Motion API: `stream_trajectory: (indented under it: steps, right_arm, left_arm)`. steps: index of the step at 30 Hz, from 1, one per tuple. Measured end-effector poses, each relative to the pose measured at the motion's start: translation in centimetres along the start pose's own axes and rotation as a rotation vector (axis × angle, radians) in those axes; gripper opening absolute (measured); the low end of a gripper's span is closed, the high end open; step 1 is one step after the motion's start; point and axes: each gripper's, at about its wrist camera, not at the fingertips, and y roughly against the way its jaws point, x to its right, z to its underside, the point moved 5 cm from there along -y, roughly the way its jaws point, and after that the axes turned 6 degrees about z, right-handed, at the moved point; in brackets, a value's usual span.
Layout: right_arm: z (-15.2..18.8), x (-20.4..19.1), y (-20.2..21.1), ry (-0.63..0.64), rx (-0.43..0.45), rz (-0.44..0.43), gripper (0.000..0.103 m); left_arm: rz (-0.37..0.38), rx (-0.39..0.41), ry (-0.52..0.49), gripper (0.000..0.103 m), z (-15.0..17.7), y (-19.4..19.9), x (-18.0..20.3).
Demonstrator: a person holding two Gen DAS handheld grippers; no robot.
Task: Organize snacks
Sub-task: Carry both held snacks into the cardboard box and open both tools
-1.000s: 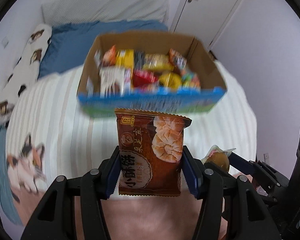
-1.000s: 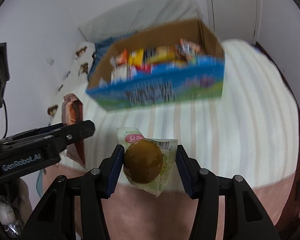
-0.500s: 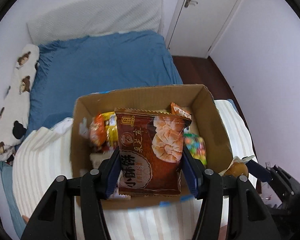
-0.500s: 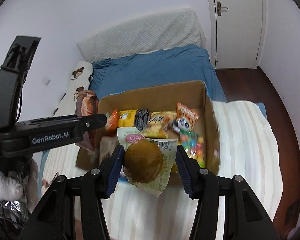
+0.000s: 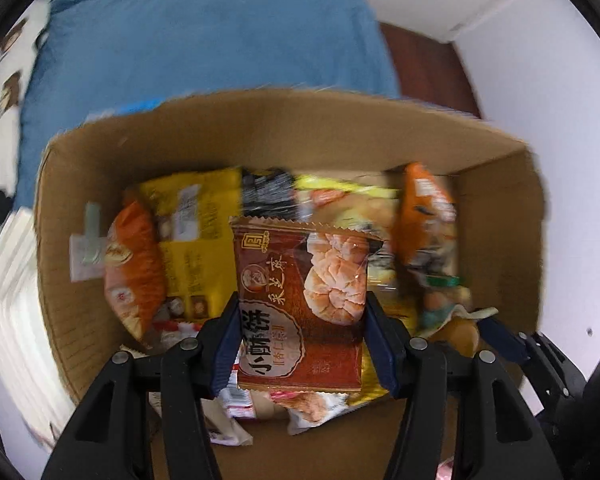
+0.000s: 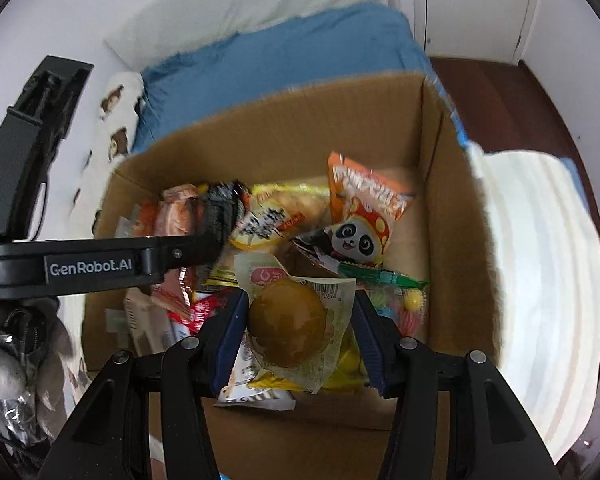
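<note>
A cardboard box (image 5: 80,184) (image 6: 448,248) full of snack packets sits on the bed. My left gripper (image 5: 302,312) is shut on a brown pastry packet (image 5: 300,304) and holds it over the inside of the box. My right gripper (image 6: 298,316) is shut on a clear packet with a brown braised egg (image 6: 286,324), held over the box's near right part. The egg packet also shows at the right edge of the left wrist view (image 5: 460,330). The left gripper's arm (image 6: 100,266) crosses the right wrist view.
Inside the box lie an orange panda packet (image 6: 360,216), a yellow packet (image 5: 196,232), an orange packet (image 5: 134,268) and candies (image 6: 404,300). A blue blanket (image 5: 204,36) lies behind the box, a striped cover (image 6: 540,280) to its right. A door (image 6: 476,4) is at the far right.
Both grippers have moved forward and down over the box with their packets. The box now fills both views.
</note>
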Motion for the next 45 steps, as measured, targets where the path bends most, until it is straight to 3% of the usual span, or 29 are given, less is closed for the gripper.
stream_trajectory:
  steps: [1,3,7,10,16,27,33,45]
  right_arm:
    - [0.0,0.0,-0.3,-0.002,-0.017,-0.002,0.080]
    - [-0.1,-0.3,-0.5,0.000,-0.029,-0.018,0.084]
    - [-0.2,-1.0,-0.1,0.021,-0.028,0.017,0.099]
    - [0.1,-1.4,0.2,0.039,-0.031,0.039,0.099]
    - [1.3,-0.6,0.8,0.038,-0.047,0.085,0.099]
    - [2.5,0.2,3.7,0.007,-0.003,0.075,0.099]
    - [4.2,0.3,6.9,-0.003,0.084,0.051,0.099]
    - [11.7,-0.1,15.3,0.045,0.312,0.094,0.101]
  left_arm:
    - [0.026,-0.011,0.027,0.057,0.0,-0.2,-0.4]
    - [0.055,-0.016,0.053,0.062,0.2,-0.3,-1.0]
    - [0.000,0.006,0.021,0.088,0.6,0.5,-1.6]
    - [-0.020,0.017,0.009,0.093,1.6,1.0,-1.8]
    - [-0.039,0.047,0.002,0.094,3.4,2.0,-1.5]
    - [-0.066,0.102,0.012,0.094,6.6,4.7,-2.1]
    - [-0.092,0.206,-0.025,0.094,9.5,7.5,-1.0]
    - [-0.146,0.484,-0.079,0.094,18.4,14.6,1.7]
